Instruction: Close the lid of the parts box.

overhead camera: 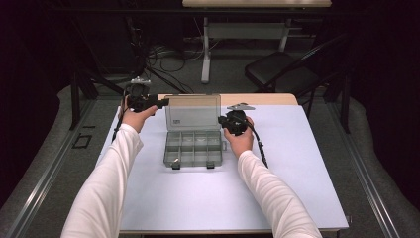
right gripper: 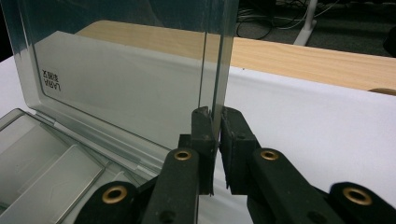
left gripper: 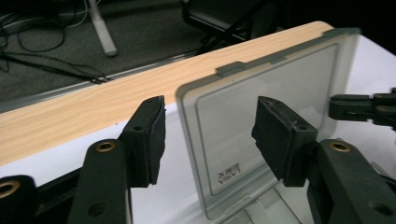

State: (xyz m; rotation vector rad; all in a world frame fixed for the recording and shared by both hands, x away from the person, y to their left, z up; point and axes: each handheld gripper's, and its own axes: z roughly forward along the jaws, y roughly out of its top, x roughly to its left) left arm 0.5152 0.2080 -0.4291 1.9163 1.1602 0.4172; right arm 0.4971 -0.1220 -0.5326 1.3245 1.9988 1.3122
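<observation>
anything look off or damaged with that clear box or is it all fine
Nothing stands out. The compartment box sits square on the table, its lid upright and unbroken. The right gripper is pinching the lid's side edge, and the left gripper is open astride the other edge. No spills; the compartments look empty.

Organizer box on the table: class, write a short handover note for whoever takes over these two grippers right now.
Right gripper: jaws shut on the lid's right edge, holding it upright.
Left gripper: jaws open astride the lid's left edge, pads not touching it.
Box: mid-table, compartments look empty.
Done: lid raised.
Left: probably steady or release the lid; nothing to load is in sight.
</observation>
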